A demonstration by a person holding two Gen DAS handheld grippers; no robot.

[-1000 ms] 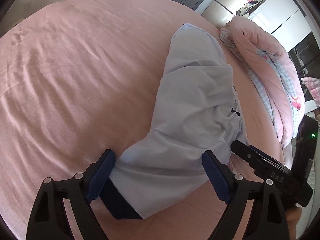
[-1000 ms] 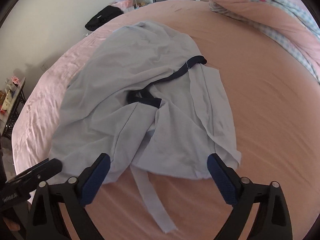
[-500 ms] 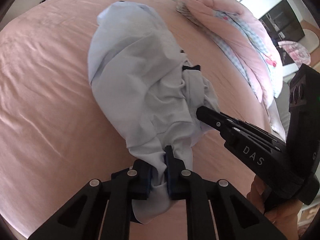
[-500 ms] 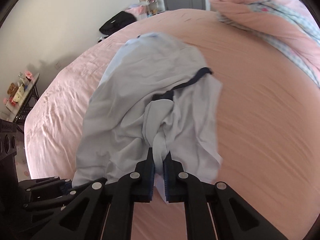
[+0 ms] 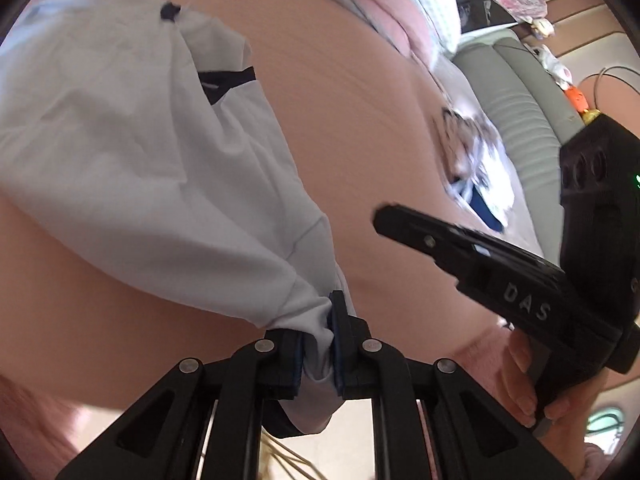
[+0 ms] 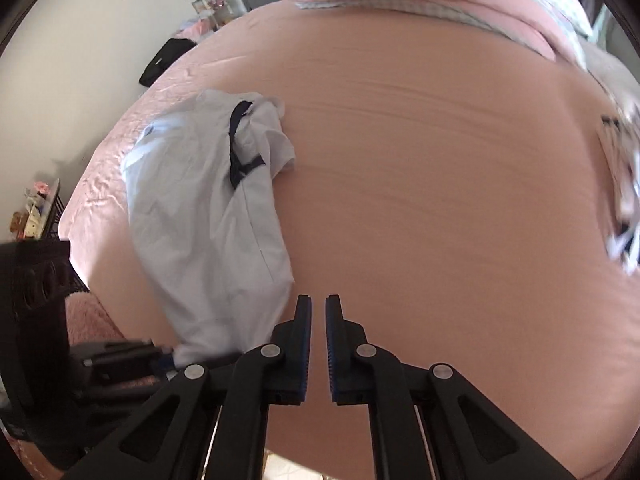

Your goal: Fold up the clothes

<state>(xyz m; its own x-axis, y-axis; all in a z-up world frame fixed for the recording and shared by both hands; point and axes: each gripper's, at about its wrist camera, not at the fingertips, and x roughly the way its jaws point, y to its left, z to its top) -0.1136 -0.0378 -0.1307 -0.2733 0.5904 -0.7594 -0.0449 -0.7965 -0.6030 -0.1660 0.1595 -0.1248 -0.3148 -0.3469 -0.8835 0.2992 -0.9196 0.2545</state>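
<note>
My left claw (image 5: 316, 344) pinches the shirt (image 5: 132, 152), which stretches up and away leftward. My right claw (image 6: 318, 344), a crack open, has just loosened, empty, beside it.

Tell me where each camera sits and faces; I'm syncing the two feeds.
Left wrist: on the left gripper, looking down along it at the pale blue garment it has just closed on, over the pink bed; the right gripper and a hand show at right.
Right wrist: on the right gripper, looking down across the bed; its jaws, just opening, hold nothing; left gripper at lower left.
Shared: garment, bed, each other's gripper.
</note>
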